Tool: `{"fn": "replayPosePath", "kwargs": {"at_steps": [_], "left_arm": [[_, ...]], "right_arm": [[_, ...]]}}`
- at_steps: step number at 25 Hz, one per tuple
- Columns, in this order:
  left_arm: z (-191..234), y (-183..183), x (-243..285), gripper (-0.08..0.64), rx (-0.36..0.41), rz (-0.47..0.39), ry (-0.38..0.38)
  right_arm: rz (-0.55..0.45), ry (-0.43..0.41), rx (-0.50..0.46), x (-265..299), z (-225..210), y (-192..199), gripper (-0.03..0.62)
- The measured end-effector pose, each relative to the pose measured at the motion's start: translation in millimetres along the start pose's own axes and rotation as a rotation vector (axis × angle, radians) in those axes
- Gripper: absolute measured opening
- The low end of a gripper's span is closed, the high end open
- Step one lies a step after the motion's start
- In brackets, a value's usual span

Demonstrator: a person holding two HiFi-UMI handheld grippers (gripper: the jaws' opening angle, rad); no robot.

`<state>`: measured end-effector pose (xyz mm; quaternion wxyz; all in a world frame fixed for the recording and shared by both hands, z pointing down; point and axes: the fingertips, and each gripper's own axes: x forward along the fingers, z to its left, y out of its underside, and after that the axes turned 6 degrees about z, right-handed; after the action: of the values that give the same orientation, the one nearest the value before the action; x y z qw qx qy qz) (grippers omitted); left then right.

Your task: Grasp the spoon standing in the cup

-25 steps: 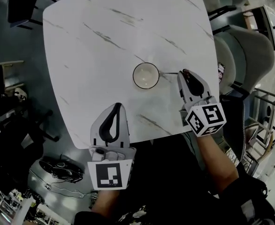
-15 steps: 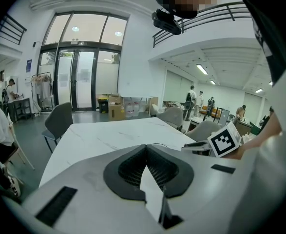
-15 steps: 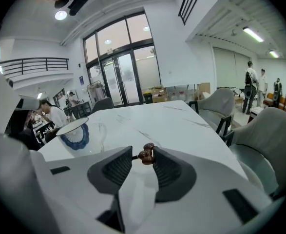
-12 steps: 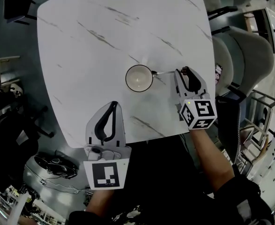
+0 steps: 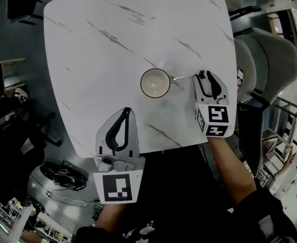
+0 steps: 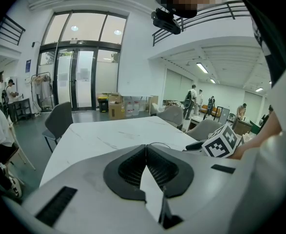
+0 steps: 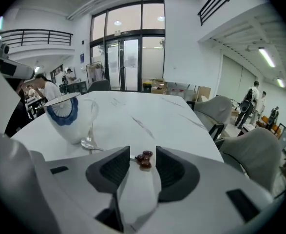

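White marble-veined table [image 5: 113, 54] bears a cup [image 5: 155, 82] with a blue fan motif. The metal spoon [image 5: 182, 77] lies flat beside it, its bowl at the cup's base. The spoon's dark red beaded end [image 7: 143, 158] sits between the right gripper's [image 5: 205, 78] parted jaws, unpinched. The left gripper [image 5: 126, 112] is closed and empty. Each gripper's cube carries black-and-white square markers [image 5: 215, 120].

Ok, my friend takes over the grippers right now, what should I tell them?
Left gripper: shut, empty, at the table's near edge.
Right gripper: open, with the spoon's dark-red handle end between its jaws, not gripped.
The spoon lies on the table with its bowl beside the cup, not in it.
Done: right gripper lined up on the handle.
Left to do: close on the handle, then lift.
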<state>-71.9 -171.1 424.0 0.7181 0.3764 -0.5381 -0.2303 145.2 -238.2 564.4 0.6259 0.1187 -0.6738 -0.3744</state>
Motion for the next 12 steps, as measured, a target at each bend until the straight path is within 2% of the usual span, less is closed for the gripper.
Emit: {"fn": "replayPosePath", "kwargs": {"at_steps": [6,9,10,12], "left_arm": [[3.6,-4.8,-10.2,0.009,0.002,-0.027,-0.002],[4.9,-13.5,-22.0,0.009,0.001,-0.066,-0.005],[5.1,-17.5,-27.0,0.009,0.003,-0.083,-0.004],[5.6,-25.5,-39.3,0.009,0.005,-0.114,0.001]], "right_arm": [[-0.085,0.010,-0.011,-20.6,7.2,-23.9,0.202],[-0.178,-0.010,-0.034,-51.6,21.6,-51.2,0.155],[-0.214,-0.033,-0.035,-64.2,28.1,-61.6,0.112],[-0.294,-0.092,-0.036,-90.9,43.3,-83.4,0.077]]}}
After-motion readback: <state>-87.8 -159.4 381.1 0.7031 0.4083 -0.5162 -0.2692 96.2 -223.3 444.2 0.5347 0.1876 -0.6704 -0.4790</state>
